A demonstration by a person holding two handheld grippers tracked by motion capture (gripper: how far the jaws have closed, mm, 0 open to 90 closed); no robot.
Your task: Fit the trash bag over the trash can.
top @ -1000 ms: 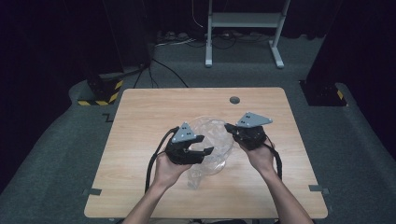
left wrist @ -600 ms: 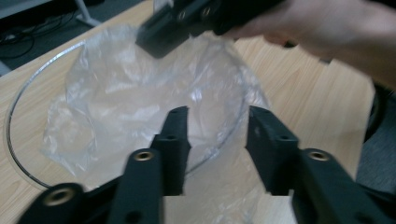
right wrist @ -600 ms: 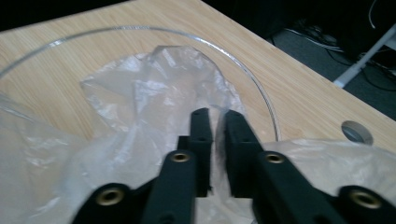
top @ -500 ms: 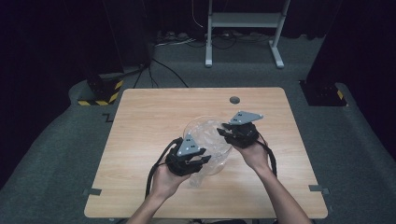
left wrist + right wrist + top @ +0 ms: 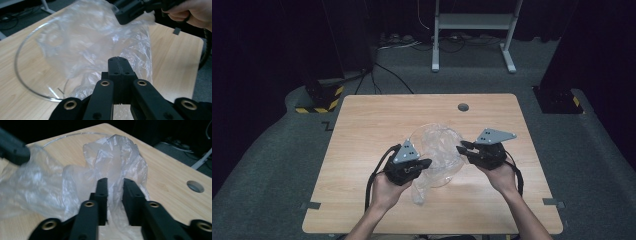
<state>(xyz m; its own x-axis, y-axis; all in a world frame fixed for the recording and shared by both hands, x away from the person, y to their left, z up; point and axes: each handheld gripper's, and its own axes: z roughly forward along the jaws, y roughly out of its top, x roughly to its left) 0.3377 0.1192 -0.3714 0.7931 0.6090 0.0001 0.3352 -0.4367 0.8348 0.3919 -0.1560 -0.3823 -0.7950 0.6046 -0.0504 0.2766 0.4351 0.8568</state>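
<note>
A crumpled clear plastic bag (image 5: 437, 150) (image 5: 95, 37) (image 5: 115, 152) lies in and over a round glass bowl (image 5: 412, 145) (image 5: 17, 65) at the middle of the wooden table (image 5: 377, 115). My left gripper (image 5: 428, 162) (image 5: 117, 60) sits at the bag's near left side; its jaws have just been closing and now meet on the film. My right gripper (image 5: 459, 148) (image 5: 115, 181) is at the bag's right side. Its jaws have just been closing too, but a gap remains, with a raised fold of the bag standing in it.
A round hole (image 5: 463, 107) (image 5: 195, 186) is in the table's far side. Beyond the table stand a white metal frame (image 5: 472, 30) and a black-and-yellow striped base (image 5: 319, 102) on the grey floor. Cables trail from both grippers toward the near edge.
The right gripper has moved out to the right and the left one has come nearer. The bag has spread out over the bowl. The left jaws have shut.
</note>
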